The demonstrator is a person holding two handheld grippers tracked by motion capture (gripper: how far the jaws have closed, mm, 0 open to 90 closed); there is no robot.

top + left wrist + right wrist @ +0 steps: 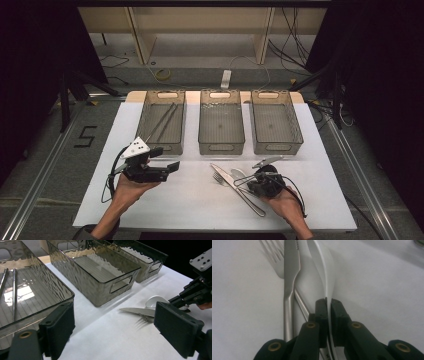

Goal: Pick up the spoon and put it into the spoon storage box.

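Observation:
A knife [235,187], a fork [218,176] and a pale spoon [238,173] lie bunched on the white table cover in front of the middle bin. In the right gripper view my right gripper [327,307] is shut on the spoon [324,272] by its thin handle, low over the cover. The knife [290,265] and fork [272,255] lie just left of it. My left gripper [165,158] hovers near the left bin's front, open, with nothing between its pads [57,327]. It faces the cutlery [140,312].
Three smoky clear bins stand in a row at the back: the left bin [145,117] holds two thin metal sticks [167,119], while the middle bin [221,146] and right bin [278,147] look bare. The white cover [190,205] ends near the person's forearms.

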